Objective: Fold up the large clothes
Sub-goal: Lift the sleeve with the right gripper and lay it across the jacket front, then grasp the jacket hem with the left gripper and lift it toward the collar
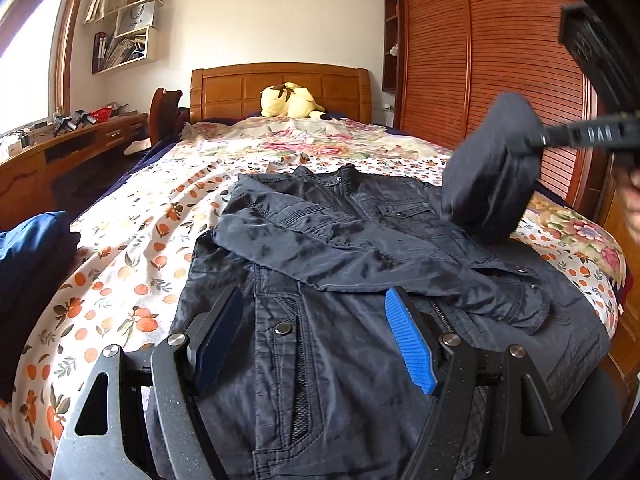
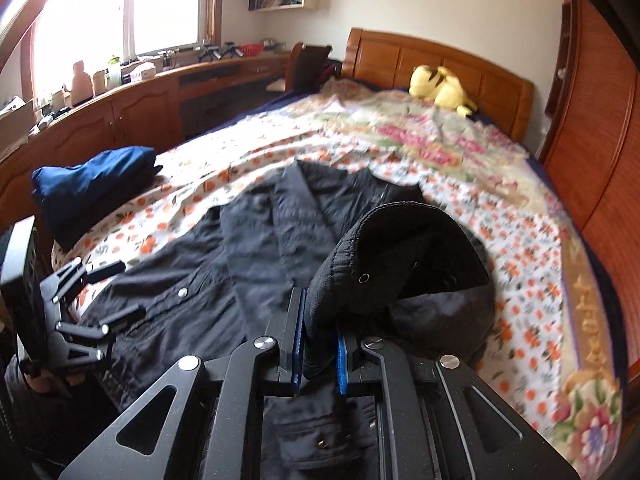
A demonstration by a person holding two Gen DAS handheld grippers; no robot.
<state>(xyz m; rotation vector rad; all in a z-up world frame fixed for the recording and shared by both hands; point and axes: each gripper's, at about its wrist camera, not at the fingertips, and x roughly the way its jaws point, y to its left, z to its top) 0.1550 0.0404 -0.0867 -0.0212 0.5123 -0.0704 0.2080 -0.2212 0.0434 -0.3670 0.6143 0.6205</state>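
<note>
Faintly legible: "MONCLER" bag (image 1: 140, 16)

Black jacket (image 1: 328, 240) of faintly shiny woven cloth with metal snaps lies on a matt floral cotton-looking bedsheet (image 1: 132, 248); glossy wooden headboard (image 1: 240, 88) behind, hand-held gripper (image 1: 316, 336) pads ribbed, possibly rubber.

Left gripper (image 1: 316, 340): jaws spread wide, held low, nothing between the blue pads (image 1: 408, 344).
Right gripper (image 2: 320, 354): jaws closed, pinching dark cloth, raised; its hand (image 1: 634, 204) shows partly at the frame edge.
</note>
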